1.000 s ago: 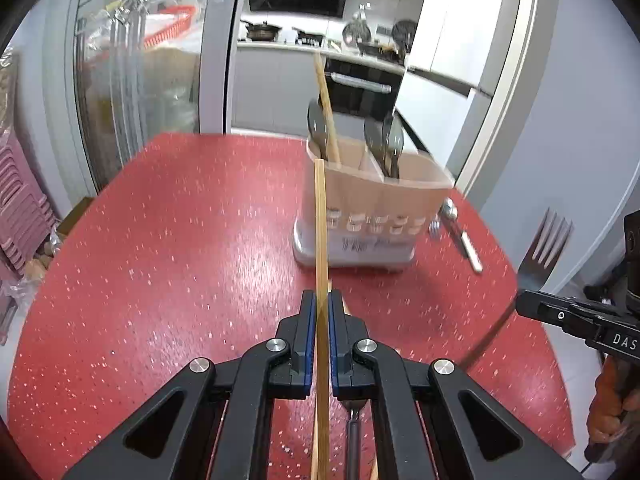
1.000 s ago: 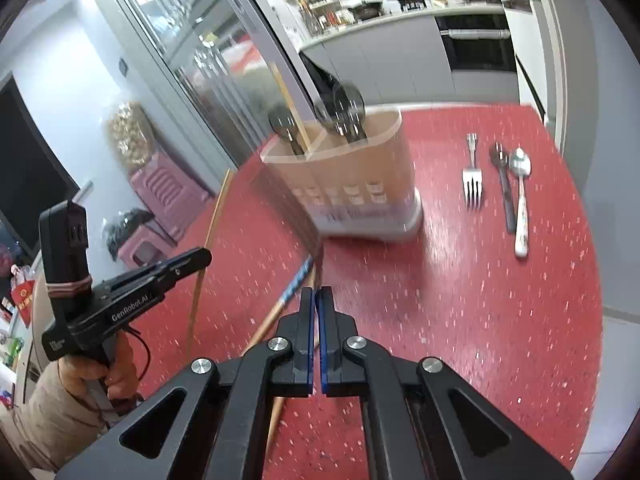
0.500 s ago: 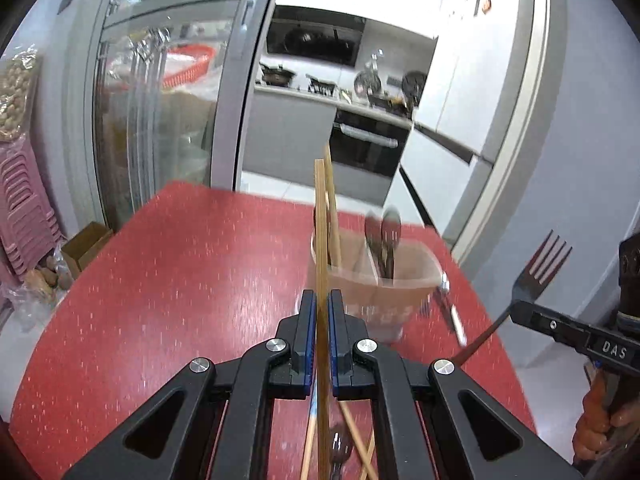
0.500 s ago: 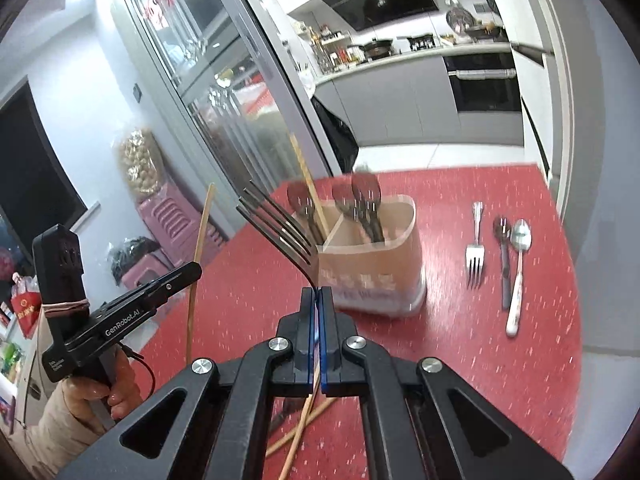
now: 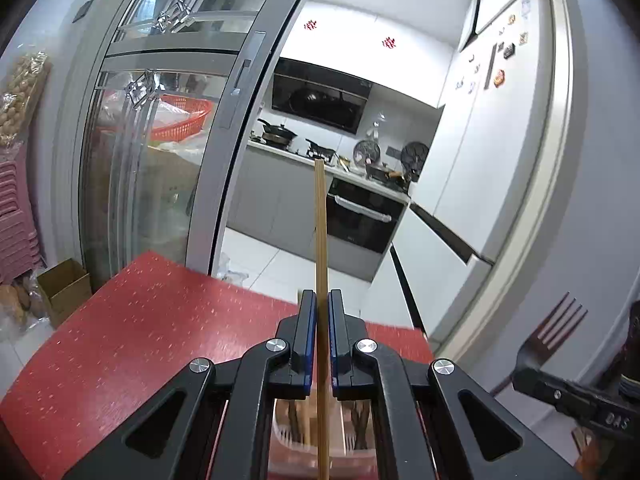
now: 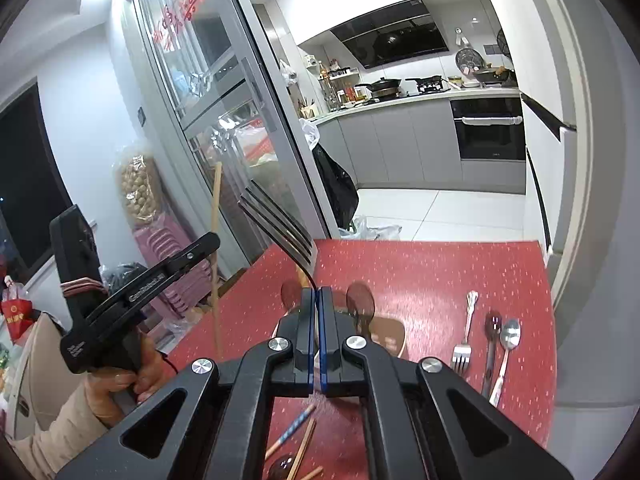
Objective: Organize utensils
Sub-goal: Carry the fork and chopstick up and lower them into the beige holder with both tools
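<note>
Left claw clamped on upright wooden chopstick — right claw pinching fork, tines up. Both above red counter w/ utensil holder below.

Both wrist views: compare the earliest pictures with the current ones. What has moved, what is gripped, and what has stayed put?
Both grippers rose above the utensil holder, which dropped low in each view. The left gripper kept its chopstick; the right gripper kept its fork, tines now showing ahead. Unchanged: the fork and two spoons on the red table, and the loose chopsticks.
</note>
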Demonstrator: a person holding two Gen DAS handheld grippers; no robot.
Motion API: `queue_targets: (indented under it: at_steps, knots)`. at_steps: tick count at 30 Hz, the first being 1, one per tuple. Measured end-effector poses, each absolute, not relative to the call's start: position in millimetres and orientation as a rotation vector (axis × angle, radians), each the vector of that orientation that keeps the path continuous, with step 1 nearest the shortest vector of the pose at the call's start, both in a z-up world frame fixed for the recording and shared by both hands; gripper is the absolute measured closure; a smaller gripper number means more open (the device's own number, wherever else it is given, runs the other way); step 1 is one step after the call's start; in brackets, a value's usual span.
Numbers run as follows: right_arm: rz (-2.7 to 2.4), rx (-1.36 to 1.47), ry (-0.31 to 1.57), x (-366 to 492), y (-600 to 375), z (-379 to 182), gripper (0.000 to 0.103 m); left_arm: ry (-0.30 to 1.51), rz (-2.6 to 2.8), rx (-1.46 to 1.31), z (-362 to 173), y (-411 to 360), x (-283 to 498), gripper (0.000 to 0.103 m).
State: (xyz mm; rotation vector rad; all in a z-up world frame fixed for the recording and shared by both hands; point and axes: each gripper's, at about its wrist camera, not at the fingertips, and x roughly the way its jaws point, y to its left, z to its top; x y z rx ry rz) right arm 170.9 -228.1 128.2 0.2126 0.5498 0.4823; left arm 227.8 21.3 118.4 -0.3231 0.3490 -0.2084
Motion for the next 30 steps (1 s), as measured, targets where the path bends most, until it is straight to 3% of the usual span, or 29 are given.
queue_targets:
  at_steps: [14,30]
  knots:
    - [0.461,0.169,0.593,230,-225,103,0.101,0.275,-0.117,-0.362,85,6,296,0.072]
    - [0.464,0.111,0.716,252,-209,48,0.101,0.297,-0.096,-0.177,40,-17,263,0.072]
